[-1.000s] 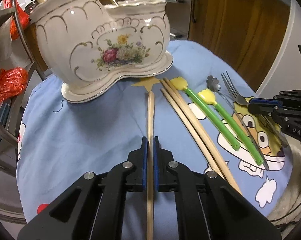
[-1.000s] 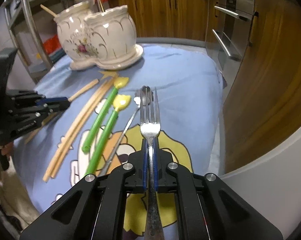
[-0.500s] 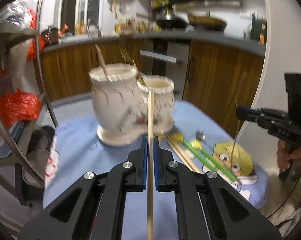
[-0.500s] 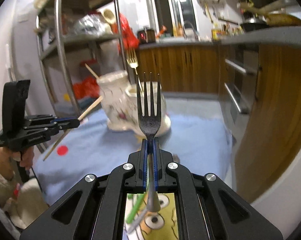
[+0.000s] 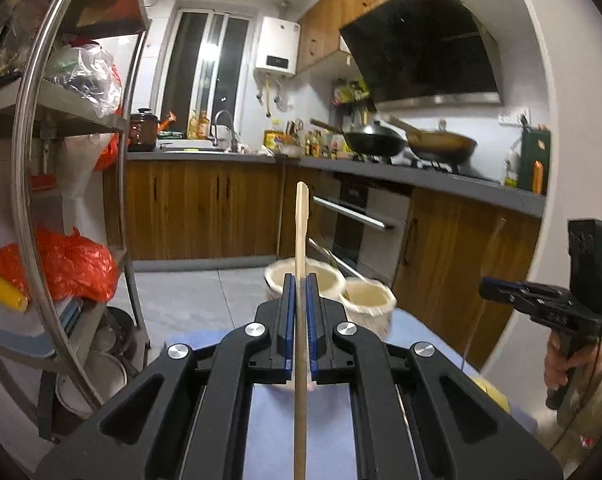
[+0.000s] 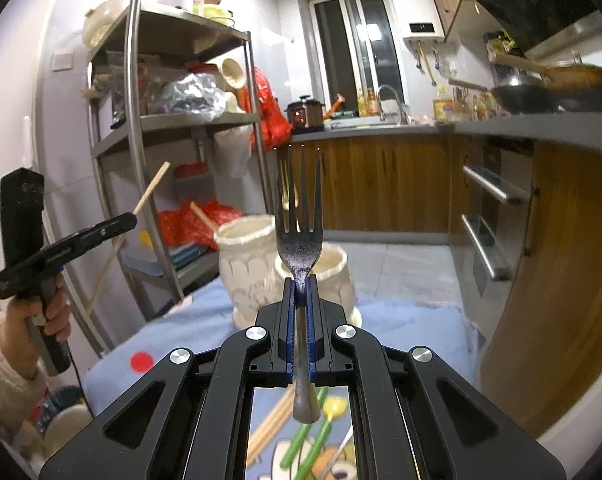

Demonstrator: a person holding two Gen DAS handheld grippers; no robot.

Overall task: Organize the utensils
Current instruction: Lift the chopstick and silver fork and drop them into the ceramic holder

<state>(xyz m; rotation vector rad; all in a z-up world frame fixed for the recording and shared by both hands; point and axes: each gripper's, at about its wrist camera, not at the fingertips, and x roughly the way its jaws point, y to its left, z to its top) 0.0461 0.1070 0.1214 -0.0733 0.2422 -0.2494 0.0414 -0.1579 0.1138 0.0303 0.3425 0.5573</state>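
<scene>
We had our left gripper [image 5: 300,280] pinched on a long pale wooden chopstick [image 5: 301,216], lifted clear of the blue cartoon-print tablecloth [image 6: 205,332]. Our right gripper [image 6: 300,280] was clamped on the neck of a dark metal fork [image 6: 301,240], tines up. Both utensils hung in front of the cream ceramic double-pot holder [image 6: 245,268] standing on the cloth.

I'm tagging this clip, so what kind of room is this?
A home kitchen, most likely: woks sit under a range hood, a sink tap stands on the counter, and wooden cabinets run below.
</scene>
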